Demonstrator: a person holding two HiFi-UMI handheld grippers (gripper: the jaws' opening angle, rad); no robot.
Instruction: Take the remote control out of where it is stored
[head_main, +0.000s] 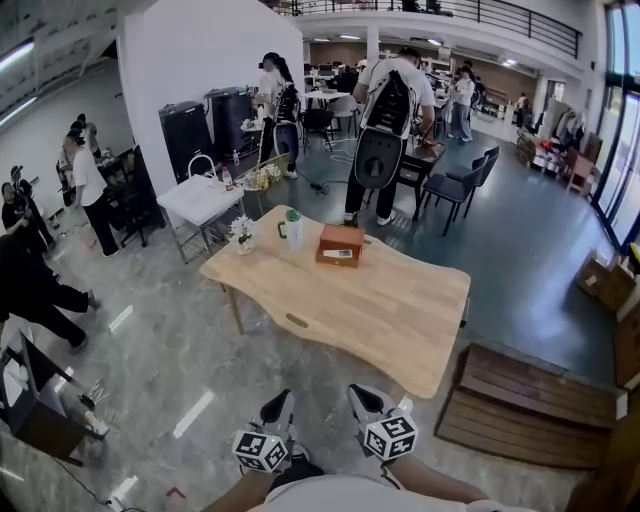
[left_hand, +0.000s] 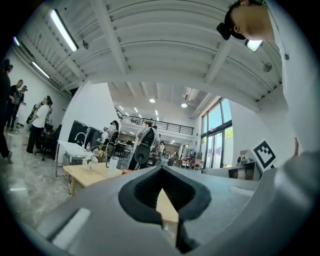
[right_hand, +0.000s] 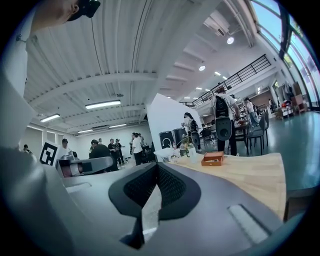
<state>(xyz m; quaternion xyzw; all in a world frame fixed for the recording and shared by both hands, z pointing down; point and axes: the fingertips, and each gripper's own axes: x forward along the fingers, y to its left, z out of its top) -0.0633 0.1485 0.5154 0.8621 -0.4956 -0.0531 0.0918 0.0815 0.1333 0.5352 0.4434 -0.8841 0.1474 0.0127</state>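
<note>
Busy hall; a wooden surface (head_main: 400, 320) holds a brown box (head_main: 340, 243) near its far edge. The left hand-held gripper (head_main: 277, 408) and right hand-held gripper (head_main: 366, 400) are both closed and empty. They should probably move in first, then open at the box.

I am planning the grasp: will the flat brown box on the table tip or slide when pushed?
The brown box is low and flat, so it likely will not tip. The wooden table looks smooth, so it may slide. Its straight edges suggest stiff walls.
</note>
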